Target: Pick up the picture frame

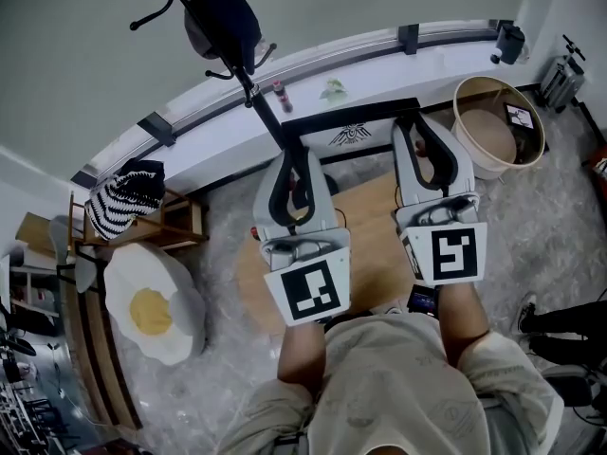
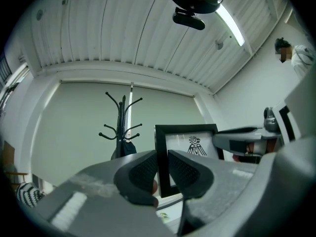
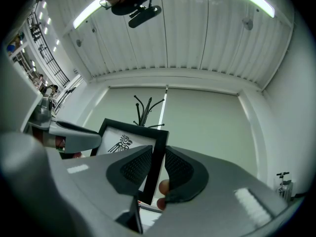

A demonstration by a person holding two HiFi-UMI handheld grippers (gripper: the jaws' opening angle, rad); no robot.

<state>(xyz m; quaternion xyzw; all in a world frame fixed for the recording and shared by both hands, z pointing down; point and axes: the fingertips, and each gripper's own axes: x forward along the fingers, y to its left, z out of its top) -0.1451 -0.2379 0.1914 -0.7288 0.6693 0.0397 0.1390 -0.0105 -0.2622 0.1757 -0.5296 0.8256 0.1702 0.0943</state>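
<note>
A black picture frame (image 1: 351,131) with a bird emblem on white hangs in the air between my two grippers, above a round wooden table (image 1: 370,254). My left gripper (image 1: 295,156) is shut on the frame's left bar. In the left gripper view that bar (image 2: 162,157) stands upright between the ribbed pads (image 2: 144,171). My right gripper (image 1: 426,131) is shut on the frame's right bar. The right gripper view shows this bar (image 3: 155,162) tilted between its pads (image 3: 178,169), with the emblem (image 3: 122,143) to the left.
A black coat rack (image 1: 223,27) with a dark bag stands behind the frame, by a white window ledge (image 1: 379,50). A round beige bin (image 1: 498,126) is at the right. An egg-shaped cushion (image 1: 152,311) and a wooden chair with a striped item (image 1: 128,197) are at the left.
</note>
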